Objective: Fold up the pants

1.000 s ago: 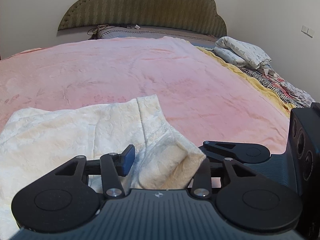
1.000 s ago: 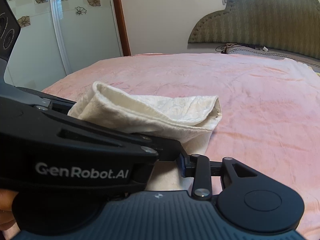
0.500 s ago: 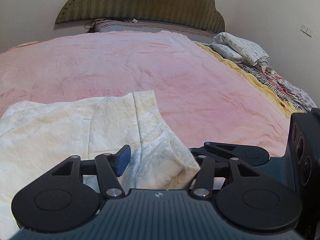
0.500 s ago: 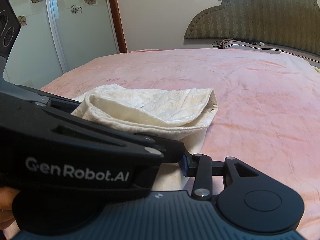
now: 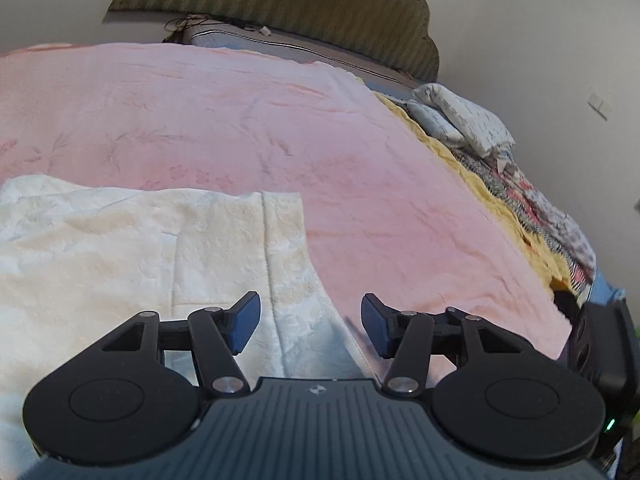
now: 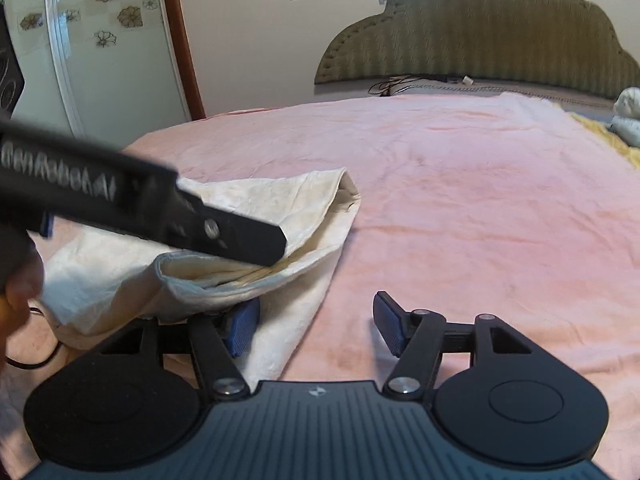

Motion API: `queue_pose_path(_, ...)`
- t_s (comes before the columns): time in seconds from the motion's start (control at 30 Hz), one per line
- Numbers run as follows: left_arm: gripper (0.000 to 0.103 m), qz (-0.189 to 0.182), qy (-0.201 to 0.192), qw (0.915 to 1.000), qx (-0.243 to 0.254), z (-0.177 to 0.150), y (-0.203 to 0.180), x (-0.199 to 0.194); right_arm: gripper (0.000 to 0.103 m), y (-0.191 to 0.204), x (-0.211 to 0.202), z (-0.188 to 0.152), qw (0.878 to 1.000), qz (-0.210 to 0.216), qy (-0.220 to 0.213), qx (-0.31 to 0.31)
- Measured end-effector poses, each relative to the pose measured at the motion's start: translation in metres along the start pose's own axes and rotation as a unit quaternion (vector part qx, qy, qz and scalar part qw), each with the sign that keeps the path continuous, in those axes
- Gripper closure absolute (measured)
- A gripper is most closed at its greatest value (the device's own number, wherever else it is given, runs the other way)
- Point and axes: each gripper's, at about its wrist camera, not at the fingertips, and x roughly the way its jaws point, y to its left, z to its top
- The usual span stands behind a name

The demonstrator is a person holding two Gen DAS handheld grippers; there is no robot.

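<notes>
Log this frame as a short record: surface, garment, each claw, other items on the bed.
surface: bed with pink blanket
garment: cream pants, folded over, lying on the blanket
left claw: open, jaws have just been opening; pants edge lies between the pads, not pinched
right claw: open, jaws have just been opening; pants fold rests over the left pad, not pinched
other items: pile of bedding along the far side, green headboard

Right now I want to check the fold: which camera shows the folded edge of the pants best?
The right wrist view: the pants show their doubled layers side-on. The left wrist view shows only the flat top of the pants.
</notes>
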Motion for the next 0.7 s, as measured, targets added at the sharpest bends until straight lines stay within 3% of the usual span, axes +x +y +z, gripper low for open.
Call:
queue_pose_path(0.17, 0.045, 0.021, -0.005, 0.9996, -0.015, 0.009, 0.027, -0.029, 0.041, 0.032, 0.001, -0.002, 0.991, -0.060, -0.014, -0.122)
queue_pose_path(0.23, 0.043, 0.035, -0.007, 0.9992, -0.018, 0.008, 0.042, -0.044, 0.041, 0.051, 0.000, -0.008, 0.973, -0.085, -0.040, -0.211)
queue_pose_path(0.27, 0.042, 0.044, -0.007, 0.9988, -0.021, 0.007, 0.050, -0.052, 0.041, 0.061, -0.001, -0.013, 0.957, -0.099, -0.052, -0.267)
queue_pose_path(0.33, 0.041, 0.059, -0.001, 0.9980, -0.021, 0.004, 0.064, -0.065, 0.041, 0.085, 0.002, -0.030, 0.903, -0.135, -0.068, -0.402)
queue_pose_path(0.43, 0.041, 0.073, 0.007, 0.9969, -0.029, -0.008, 0.087, -0.088, 0.041, 0.112, 0.009, -0.059, 0.792, -0.179, -0.089, -0.577)
queue_pose_path(0.47, 0.041, 0.074, 0.006, 0.9968, -0.031, -0.012, 0.093, -0.095, 0.041, 0.117, 0.011, -0.065, 0.763, -0.185, -0.092, -0.612)
queue_pose_path(0.5, 0.040, 0.075, 0.007, 0.9967, -0.028, -0.016, 0.099, -0.101, 0.042, 0.119, 0.012, -0.069, 0.746, -0.183, -0.092, -0.634)
queue_pose_path(0.53, 0.039, 0.082, 0.008, 0.9964, -0.020, -0.020, 0.102, -0.107, 0.042, 0.122, 0.012, -0.068, 0.741, -0.173, -0.086, -0.643)
queue_pose_path(0.57, 0.039, 0.091, 0.007, 0.9958, -0.007, -0.024, 0.104, -0.112, 0.047, 0.123, 0.010, -0.065, 0.747, -0.158, -0.081, -0.641)
queue_pose_path(0.6, 0.037, 0.102, 0.007, 0.9947, 0.011, -0.029, 0.105, -0.116, 0.063, 0.124, 0.008, -0.060, 0.756, -0.144, -0.071, -0.634)
queue_pose_path(0.7, 0.034, 0.128, 0.017, 0.9892, 0.068, -0.044, 0.107, -0.125, 0.075, 0.125, 0.002, -0.038, 0.798, -0.099, -0.041, -0.593)
